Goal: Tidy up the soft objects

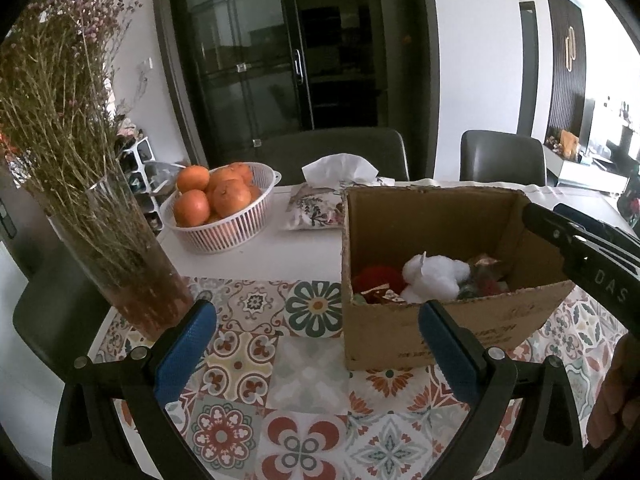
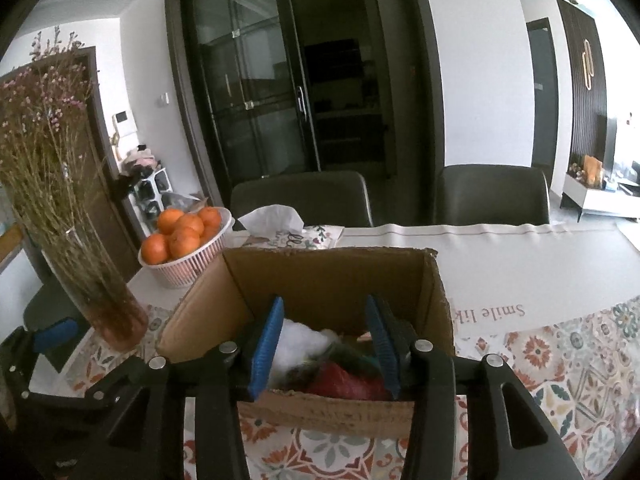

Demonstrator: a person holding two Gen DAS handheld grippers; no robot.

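**Soft things mostly gathered in the box, right gripper over it**

A cardboard box (image 1: pixel 448 264) stands open on a table (image 1: pixel 304 248) covered with a patterned tile cloth. Inside the box lie several soft things: a white fluffy toy (image 1: pixel 434 278) near the middle, a red woolly item (image 1: pixel 376 278) to its left, and some darker pieces at the right that are too jumbled to name.

The right gripper (image 2: pixel 326 346) reaches over the near wall of the box, pointing down into it. Its blue fingers (image 2: pixel 266 350) stand moderately apart, with the white toy and the red item showing between them, below. The pads press on nothing that can be seen, so it appears to carry nothing.

The left gripper (image 1: pixel 316 352) hovers above the cloth, just left of the box, its fingers wide apart and empty.

Also on the table are a white basket of oranges (image 1: pixel 220 208), a tissue pack (image 1: pixel 324 196) and a glass vase of dried flowers (image 1: pixel 120 264).

No loose soft item shows on the cloth in either view, so the gathering looks close to finished.
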